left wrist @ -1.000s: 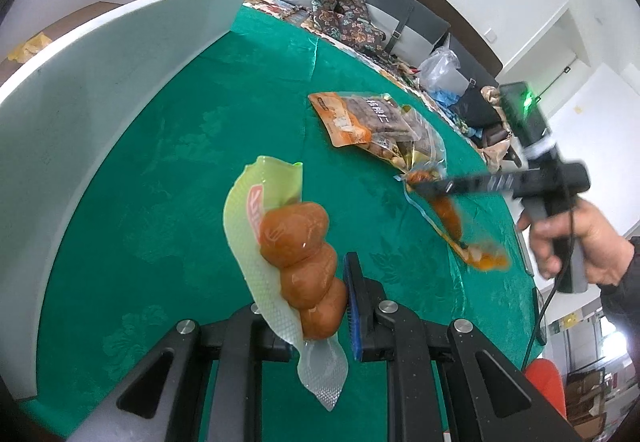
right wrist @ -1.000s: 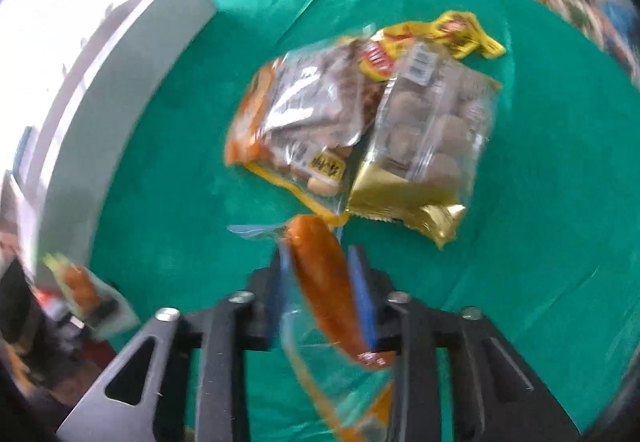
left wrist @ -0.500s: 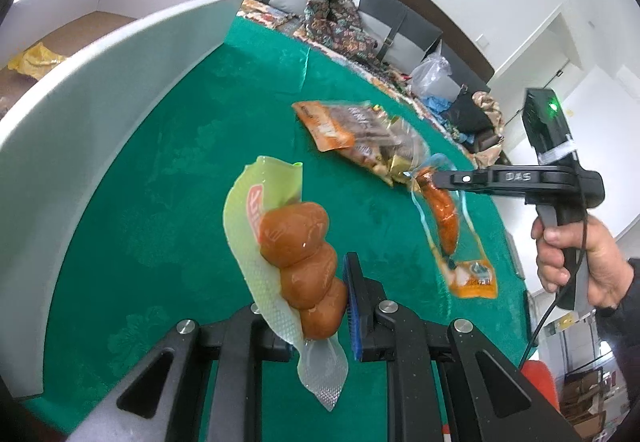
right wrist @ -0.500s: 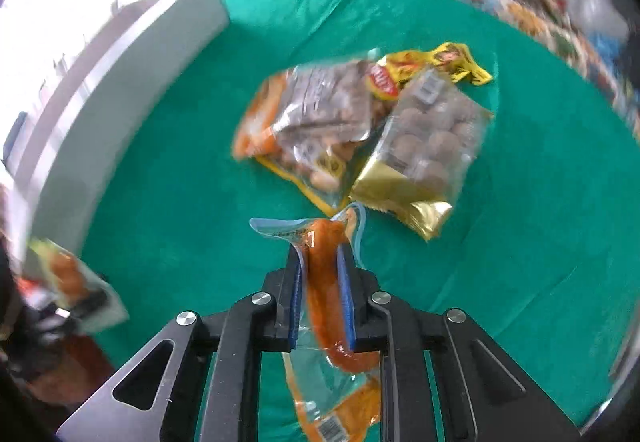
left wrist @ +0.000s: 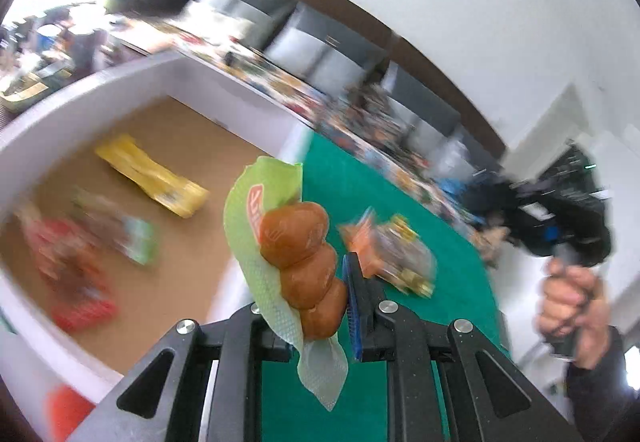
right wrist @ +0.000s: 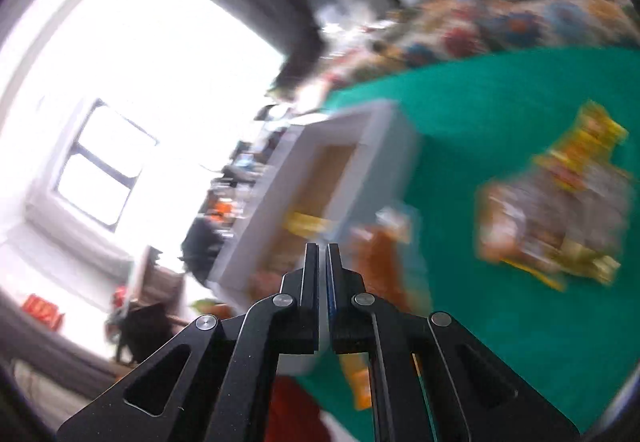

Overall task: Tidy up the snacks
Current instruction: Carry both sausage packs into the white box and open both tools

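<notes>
My left gripper [left wrist: 316,306] is shut on a green vacuum pack of brown meat balls [left wrist: 300,246] and holds it in the air by the right wall of the white cardboard box [left wrist: 120,74]. The box holds a yellow packet [left wrist: 152,178] and other blurred packs. My right gripper [right wrist: 323,262] has its jaws pressed together; an orange sausage pack [right wrist: 384,258] shows blurred just right of and below its fingers, so I cannot tell whether it is held. The right gripper also shows in the left wrist view [left wrist: 560,210]. The box appears in the right wrist view [right wrist: 320,162].
A pile of snack bags [right wrist: 560,210] lies on the green tablecloth [right wrist: 500,114]; it also shows in the left wrist view [left wrist: 392,254]. Sofas with grey cushions [left wrist: 320,38] stand behind the table. A bright window [right wrist: 104,170] is at the left.
Both grippers have lifted and swung left toward the box. The box interior has come into the left wrist view. The sausage pack has shifted from between the right fingers to their right side.
</notes>
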Demonstrator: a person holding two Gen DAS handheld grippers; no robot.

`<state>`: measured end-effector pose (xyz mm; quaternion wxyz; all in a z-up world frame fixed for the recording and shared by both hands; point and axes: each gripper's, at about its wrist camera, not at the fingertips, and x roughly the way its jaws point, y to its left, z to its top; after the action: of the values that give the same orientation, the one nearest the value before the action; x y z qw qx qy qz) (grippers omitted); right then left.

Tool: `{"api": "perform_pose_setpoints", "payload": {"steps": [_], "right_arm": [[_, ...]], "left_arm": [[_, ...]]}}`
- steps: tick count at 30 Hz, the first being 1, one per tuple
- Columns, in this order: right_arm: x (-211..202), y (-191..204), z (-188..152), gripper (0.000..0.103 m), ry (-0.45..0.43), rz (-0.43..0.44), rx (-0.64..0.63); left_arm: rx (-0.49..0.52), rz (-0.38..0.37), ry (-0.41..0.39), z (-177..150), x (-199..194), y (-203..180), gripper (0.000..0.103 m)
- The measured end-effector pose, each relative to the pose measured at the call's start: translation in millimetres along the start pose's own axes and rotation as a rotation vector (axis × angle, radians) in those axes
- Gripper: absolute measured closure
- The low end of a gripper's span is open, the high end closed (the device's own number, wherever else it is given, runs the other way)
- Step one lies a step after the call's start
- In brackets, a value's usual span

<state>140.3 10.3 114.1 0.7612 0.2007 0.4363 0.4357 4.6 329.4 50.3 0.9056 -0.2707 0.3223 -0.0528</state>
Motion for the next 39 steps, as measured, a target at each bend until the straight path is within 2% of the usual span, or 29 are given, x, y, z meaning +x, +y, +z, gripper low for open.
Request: {"api": "perform_pose_setpoints", "payload": {"steps": [3,4,6,7,8,9,11,12,13,15,17,20,22,23,24,26,27,29,31,34,37,39], "right_arm": [[40,58,21,0.099,0.001,0.098,-0.051],[48,76,23,0.099,0.002,0.093,-0.081],[67,104,31,0.095,-0.013,0.025,-0.171],[77,111,32,0.076,-0.007,-0.041,-0.212],[93,111,30,0.054,0.040,-0.146,-0.271],[105,104,26,0.019,0.085,-0.223,-0.301],[132,69,7,0.020,0.155,-0.417,-0.351],[141,54,1,0.020,0.177,-0.476,-0.357],[159,24,-10,0.020,0.223,-0.569,-0.340],[184,-24,-25,0.020,0.289,-0.650,-0.264],[207,-54,-35,0.020,0.313,-0.648,-0.185],[244,-69,-42,0.020,0.328,-0.636,-0.141],[271,-72,-47,0.017,0.380,-0.691,-0.198],[281,-67,-50,0.017,0.370,-0.740,-0.306],[284,-66,-48,0.020,0.355,-0.729,-0.325],[279,-69,-42,0.054,0.349,-0.738,-0.285],[271,-74,-37,0.064,0.354,-0.680,-0.224],[251,-95,-34,0.068,0.372,-0.582,-0.088],[236,-111,-37,0.070,0.363,-0.542,-0.036],[207,-133,-38,0.072,0.287,-0.408,0.097],[177,-123,-30,0.072,0.194,-0.283,0.138],[167,-91,-17,0.072,0.141,-0.190,0.118]], "left_arm": [[-0.016,0.095,-0.017,19,-12,34,0.085],[-0.023,0.114,-0.022,22,-16,42,0.085],[-0.024,0.139,-0.040,25,-28,54,0.085],[-0.020,0.143,-0.047,24,-34,58,0.085],[-0.016,0.145,-0.055,23,-40,60,0.085],[-0.016,0.144,-0.058,21,-43,64,0.085],[-0.027,0.134,-0.059,18,-46,68,0.085],[-0.035,0.125,-0.057,15,-46,69,0.085],[-0.039,0.119,-0.055,13,-44,66,0.085],[-0.044,0.104,-0.049,7,-39,62,0.085],[-0.044,0.097,-0.041,3,-35,58,0.085],[-0.050,0.093,-0.034,0,-31,55,0.085],[-0.054,0.094,-0.030,0,-31,56,0.085],[-0.051,0.096,-0.029,1,-32,56,0.085],[-0.047,0.098,-0.029,1,-32,56,0.085],[-0.037,0.105,-0.026,1,-32,57,0.085],[-0.038,0.107,-0.022,2,-30,59,0.085],[-0.047,0.114,-0.013,1,-25,62,0.085],[-0.051,0.115,-0.012,1,-23,64,0.085],[-0.048,0.123,-0.010,2,-22,66,0.085],[-0.060,0.137,0.015,7,-16,74,0.085],[-0.069,0.153,0.042,13,-9,82,0.085]]}}
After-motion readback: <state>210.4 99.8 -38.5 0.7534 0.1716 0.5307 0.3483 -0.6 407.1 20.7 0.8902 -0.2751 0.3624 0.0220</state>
